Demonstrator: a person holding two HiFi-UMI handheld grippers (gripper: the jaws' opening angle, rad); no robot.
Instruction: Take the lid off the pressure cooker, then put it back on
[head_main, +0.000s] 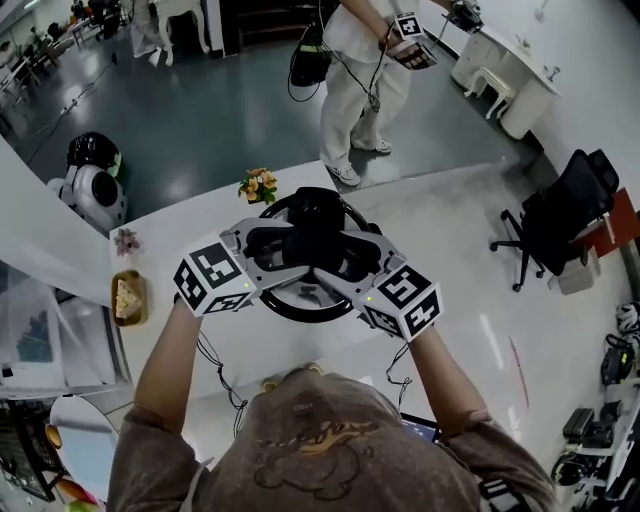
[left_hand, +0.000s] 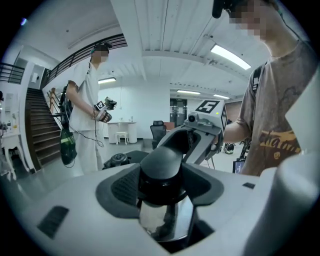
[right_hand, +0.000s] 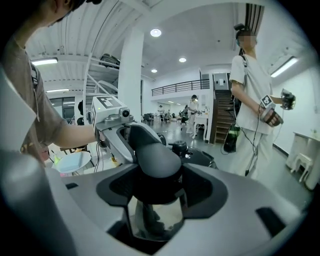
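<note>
Left claw (head_main: 287, 248) and right claw (head_main: 340, 263) each clamp the black lid handle (left_hand: 160, 164) from opposite sides.
White surface (head_main: 450, 215) carries the pressure cooker (head_main: 292, 309); flowers (head_main: 259, 185) sit just beyond it, with a standing person (head_main: 362, 90) on the grey floor (head_main: 220, 110) farther beyond.

**No readable writing in view**

The cubes (head_main: 212, 275) on the left hand-held gripper (head_main: 290, 248) and right hand-held gripper (head_main: 338, 264) carry only black-and-white square markers. The cursive print on the person's shirt (left_hand: 281, 142) is too blurred and cropped to read.
</note>
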